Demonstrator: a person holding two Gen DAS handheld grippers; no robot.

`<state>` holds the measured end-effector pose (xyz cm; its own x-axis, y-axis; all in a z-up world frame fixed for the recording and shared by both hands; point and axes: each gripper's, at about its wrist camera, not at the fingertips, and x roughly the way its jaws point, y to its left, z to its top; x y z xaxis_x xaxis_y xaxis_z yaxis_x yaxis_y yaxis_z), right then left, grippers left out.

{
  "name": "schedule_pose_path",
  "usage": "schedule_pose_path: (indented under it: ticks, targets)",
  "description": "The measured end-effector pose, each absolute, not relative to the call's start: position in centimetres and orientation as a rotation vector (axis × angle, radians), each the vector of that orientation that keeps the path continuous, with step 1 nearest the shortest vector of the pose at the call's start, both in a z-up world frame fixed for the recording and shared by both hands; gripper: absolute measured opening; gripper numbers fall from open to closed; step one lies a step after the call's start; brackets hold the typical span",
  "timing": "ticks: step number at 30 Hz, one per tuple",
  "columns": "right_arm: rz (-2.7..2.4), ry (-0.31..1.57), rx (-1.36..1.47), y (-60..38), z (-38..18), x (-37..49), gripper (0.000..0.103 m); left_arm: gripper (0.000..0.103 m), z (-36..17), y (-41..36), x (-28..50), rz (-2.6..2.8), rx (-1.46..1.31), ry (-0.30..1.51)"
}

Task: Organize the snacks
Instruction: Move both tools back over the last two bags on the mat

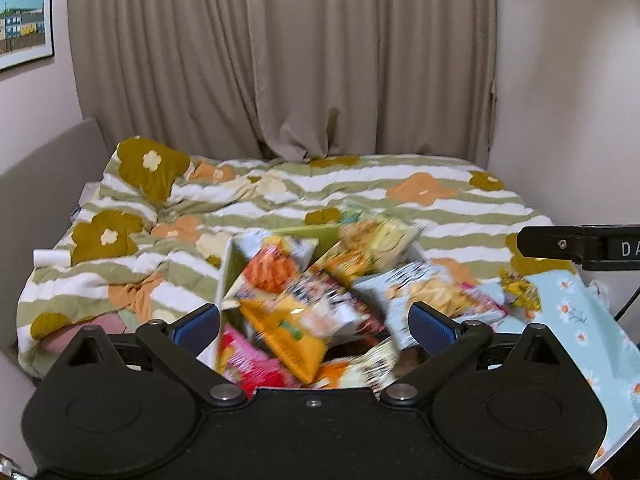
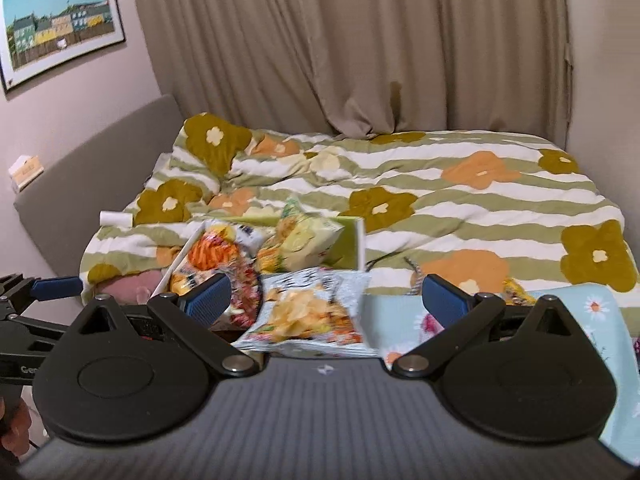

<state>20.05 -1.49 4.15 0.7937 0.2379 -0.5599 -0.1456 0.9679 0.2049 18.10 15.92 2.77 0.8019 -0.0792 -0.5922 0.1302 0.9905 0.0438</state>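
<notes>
Light: soft, even indoor light, source not visible; closed curtain (image 1: 320, 60) lets no daylight through.
Tone: warm cast on walls and curtain.
Shadows: faint, diffuse, in folds of the duvet (image 1: 280, 192).
Glare: none; small sheen on snack bags (image 1: 312, 292).
Blur: snack bags smeared in both views, print unreadable; duvet behind them sharper.
Distortion: strong fisheye; framed picture (image 2: 60, 24) left of the curtain bows, dark vignette at top corners above it.

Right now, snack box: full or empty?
Full. The box is heaped with snack bags past its rim; a chip bag lies outside.
</notes>
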Motion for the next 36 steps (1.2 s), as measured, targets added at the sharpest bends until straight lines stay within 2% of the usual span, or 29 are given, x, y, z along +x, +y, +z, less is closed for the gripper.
schedule_pose_path:
  ticks: [9, 17, 26, 36]
  targets:
    - [0.202, 0.605, 0.175, -10.2, 4.2, 20.6, 0.103, 0.102, 3.3, 7.3, 18.5, -0.15, 0.057, 0.61]
    - [0.212, 0.651, 0.159, -18.6, 2.5, 23.4, 0.103, 0.102, 1.3, -2.1, 20.3, -0.203, 0.058, 0.662]
    - [0.282, 0.753, 0.184, -25.4, -1.9, 28.9, 0.103, 0.102, -3.9, -8.8, 24.7, -0.166, 0.023, 0.783]
    - [0.374, 0.894, 0.239, -27.4, -8.8, 34.8, 0.103, 0.096, -11.6, -10.0, 30.3, -0.037, 0.02, 0.895]
